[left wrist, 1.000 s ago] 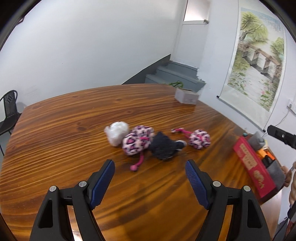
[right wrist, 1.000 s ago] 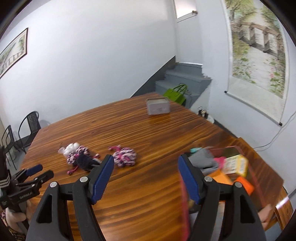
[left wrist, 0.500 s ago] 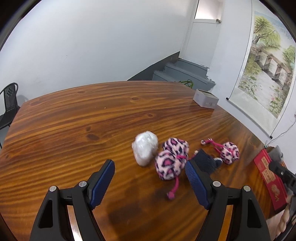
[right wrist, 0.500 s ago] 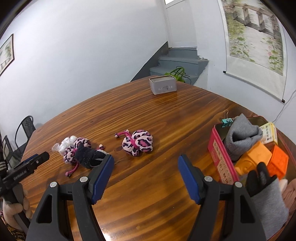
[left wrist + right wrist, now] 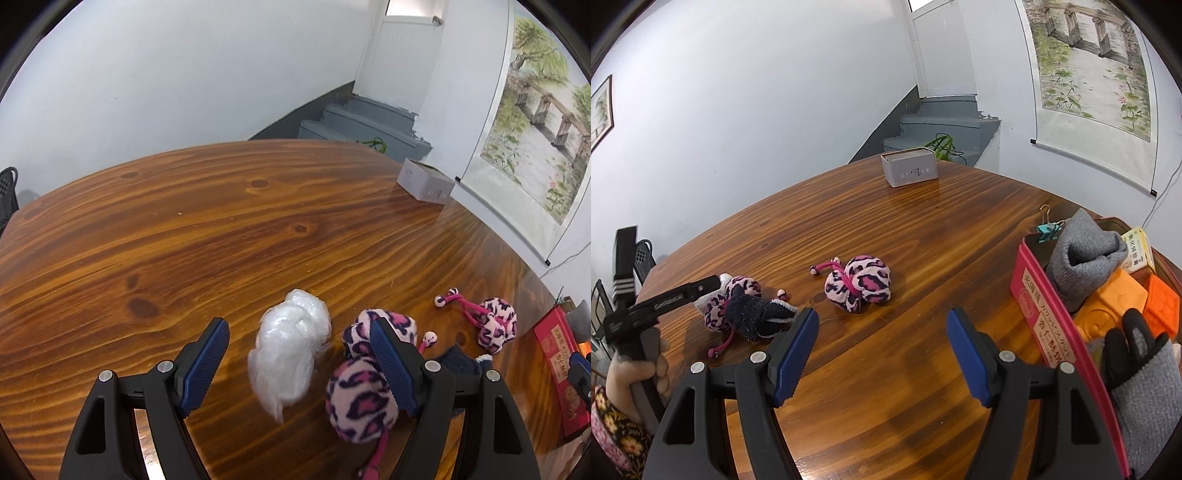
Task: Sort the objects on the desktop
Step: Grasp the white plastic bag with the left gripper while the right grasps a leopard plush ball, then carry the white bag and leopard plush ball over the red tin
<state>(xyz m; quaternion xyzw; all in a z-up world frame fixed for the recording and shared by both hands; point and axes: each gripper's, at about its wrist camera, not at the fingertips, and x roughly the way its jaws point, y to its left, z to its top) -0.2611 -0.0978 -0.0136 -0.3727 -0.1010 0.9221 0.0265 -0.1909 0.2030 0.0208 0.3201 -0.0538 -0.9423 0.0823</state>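
A glossy brown wooden table [image 5: 894, 236] fills both views, with white walls, grey stairs [image 5: 942, 122] at upper centre and a hanging scroll painting [image 5: 1089, 59] at upper right. A grey box [image 5: 909, 166] sits at the table's far edge. At right, a red tin [image 5: 1049, 325] holds a grey sock [image 5: 1082, 254], orange blocks [image 5: 1115, 306] and a glove [image 5: 1141, 373]. Left gripper [image 5: 299, 360] stands wide open around the white plastic bundle [image 5: 291, 350], pads apart from it, beside a leopard-print pouch [image 5: 364, 398]. Right gripper [image 5: 882, 350] is wide open, holding nothing, above bare table.

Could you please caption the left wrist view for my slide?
Open left tool straddling a white plastic bundle beside leopard-print pouches on the wooden table.
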